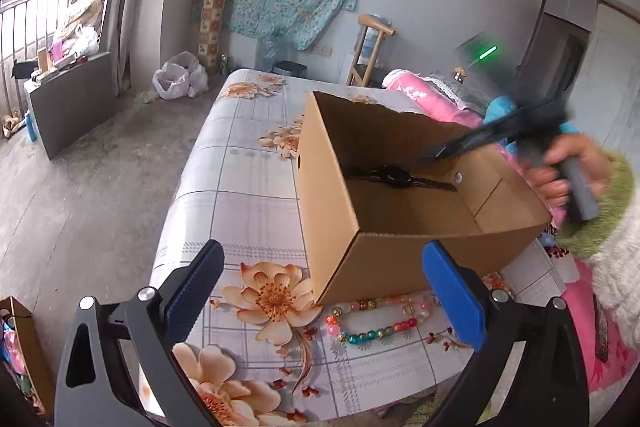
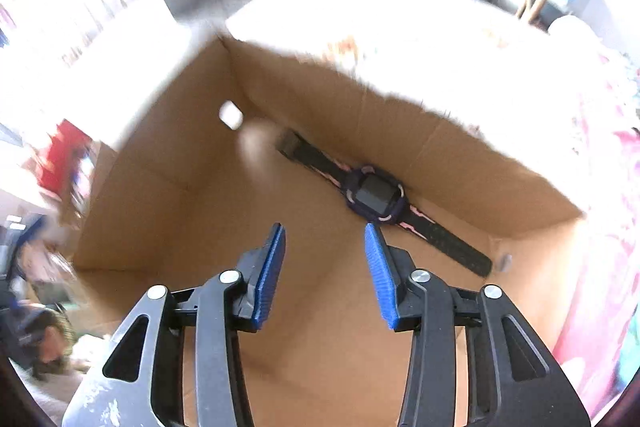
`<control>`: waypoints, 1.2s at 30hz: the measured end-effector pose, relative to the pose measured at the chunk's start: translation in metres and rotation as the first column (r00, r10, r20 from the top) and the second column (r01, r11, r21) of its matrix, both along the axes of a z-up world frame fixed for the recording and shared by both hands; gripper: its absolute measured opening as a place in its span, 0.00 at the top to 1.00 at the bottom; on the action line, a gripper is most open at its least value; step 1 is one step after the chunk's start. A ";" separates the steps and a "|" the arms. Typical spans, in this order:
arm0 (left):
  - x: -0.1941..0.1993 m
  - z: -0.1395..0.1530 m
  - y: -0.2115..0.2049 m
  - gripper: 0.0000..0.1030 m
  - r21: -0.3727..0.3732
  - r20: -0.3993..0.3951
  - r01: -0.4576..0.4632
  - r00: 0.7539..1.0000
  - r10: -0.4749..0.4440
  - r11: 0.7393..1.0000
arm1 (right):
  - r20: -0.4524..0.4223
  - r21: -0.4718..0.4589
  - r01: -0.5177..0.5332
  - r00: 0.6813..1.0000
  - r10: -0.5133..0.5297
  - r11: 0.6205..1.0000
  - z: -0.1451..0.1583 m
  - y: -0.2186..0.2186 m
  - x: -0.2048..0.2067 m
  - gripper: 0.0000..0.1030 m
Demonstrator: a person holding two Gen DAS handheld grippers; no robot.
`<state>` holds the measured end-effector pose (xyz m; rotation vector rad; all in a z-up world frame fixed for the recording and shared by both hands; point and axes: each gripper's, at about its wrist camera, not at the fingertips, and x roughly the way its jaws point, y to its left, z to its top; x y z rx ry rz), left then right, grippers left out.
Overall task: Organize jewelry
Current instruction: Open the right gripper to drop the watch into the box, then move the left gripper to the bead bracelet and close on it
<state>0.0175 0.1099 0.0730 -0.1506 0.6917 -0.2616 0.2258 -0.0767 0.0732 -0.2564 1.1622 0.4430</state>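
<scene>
We have the right claw [image 2: 325, 267] above the open cardboard box [image 1: 360, 259], its blue pads parted and nothing between them. The watch [image 2: 378, 197] lies flat on the box floor, close along the far wall, strap stretched out lengthwise; from this claw it sits ahead and slightly right.

The left claw [image 1: 324, 291] hangs wide open and empty, low over the flowered surface [image 1: 248, 187]. The bead bracelet [image 1: 372, 323] lies on that surface between its pads, just beside the box's near corner, its long axis running across the claw's opening. Part of the strand seems tucked under the box edge; we can't be sure.

We judge the left claw far nearer the beads, so that pickup falls to it.
</scene>
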 end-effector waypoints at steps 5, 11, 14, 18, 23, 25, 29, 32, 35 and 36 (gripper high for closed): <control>-0.007 -0.017 -0.007 0.05 0.062 -0.058 0.014 0.998 -0.010 0.998 | 0.166 0.223 -0.002 0.985 -0.036 0.975 0.066 -0.026 -0.088 0.51; -0.001 -0.048 -0.028 0.06 0.199 -0.143 0.007 0.990 0.022 0.980 | 0.158 0.340 0.053 0.981 -0.113 0.939 0.029 -0.038 -0.173 0.50; 0.010 -0.065 -0.041 0.05 0.248 -0.170 0.020 0.985 0.023 0.969 | 0.078 0.322 0.167 0.976 -0.202 0.932 -0.007 -0.041 -0.186 0.50; 0.019 -0.083 -0.055 0.05 0.287 -0.205 0.045 0.979 0.015 0.957 | -0.013 0.278 0.317 0.945 -0.327 0.907 -0.053 -0.045 -0.186 0.50; 0.010 -0.095 -0.056 0.05 0.290 -0.230 0.069 0.973 -0.001 0.955 | -0.013 0.201 0.325 0.944 -0.330 0.924 -0.060 -0.036 -0.196 0.46; 0.007 -0.100 -0.055 0.04 0.307 -0.273 0.091 0.962 -0.004 0.947 | 0.012 0.191 0.301 0.951 -0.309 0.934 -0.065 -0.030 -0.198 0.38; 0.001 -0.101 -0.048 0.04 0.307 -0.277 0.089 0.961 -0.001 0.948 | 0.067 0.159 0.263 0.959 -0.276 0.952 -0.067 -0.016 -0.199 0.22; 0.003 -0.101 -0.045 0.04 0.299 -0.305 0.100 0.952 -0.004 0.949 | 0.117 0.156 0.265 0.952 -0.284 0.952 -0.064 -0.016 -0.197 0.09; 0.011 -0.100 -0.044 0.04 0.292 -0.321 0.110 0.947 -0.011 0.950 | 0.178 0.182 0.293 0.929 -0.324 0.939 -0.058 -0.019 -0.197 0.08; 0.011 -0.100 -0.043 0.04 0.288 -0.323 0.114 0.946 -0.015 0.951 | 0.181 0.187 0.307 0.923 -0.340 0.933 -0.053 -0.023 -0.198 0.08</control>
